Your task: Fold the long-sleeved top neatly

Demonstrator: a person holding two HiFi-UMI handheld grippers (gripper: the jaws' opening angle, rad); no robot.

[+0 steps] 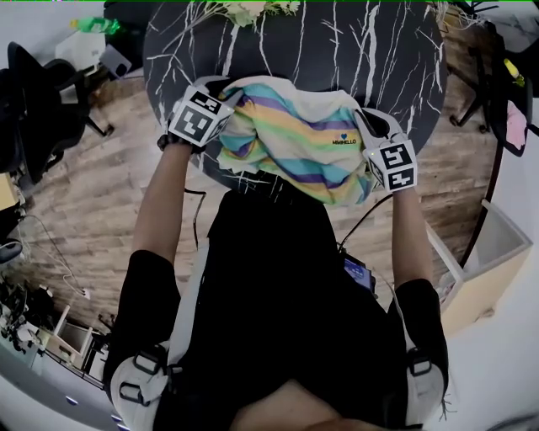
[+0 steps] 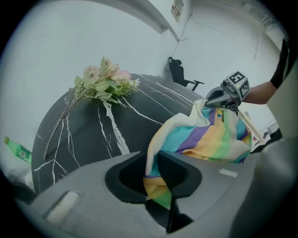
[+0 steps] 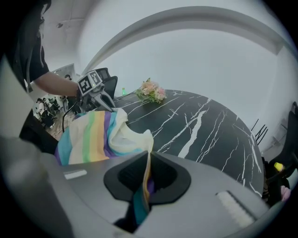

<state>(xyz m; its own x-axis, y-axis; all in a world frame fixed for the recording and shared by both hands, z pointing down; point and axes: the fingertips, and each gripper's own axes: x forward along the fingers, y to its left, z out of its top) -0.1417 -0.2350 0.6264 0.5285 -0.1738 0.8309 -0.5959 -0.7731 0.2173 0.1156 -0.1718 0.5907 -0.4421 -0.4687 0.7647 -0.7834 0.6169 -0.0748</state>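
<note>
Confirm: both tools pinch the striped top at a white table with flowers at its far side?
The table is black with white veins, not white; the head view shows it. The left tool and right tool do pinch the striped top, flowers beyond.

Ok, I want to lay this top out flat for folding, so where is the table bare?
The table is bare from the striped top at its near edge across the middle to the flower bunch at the far rim, and out to both sides. Crowded only near you, where left gripper and right gripper pinch it.
</note>
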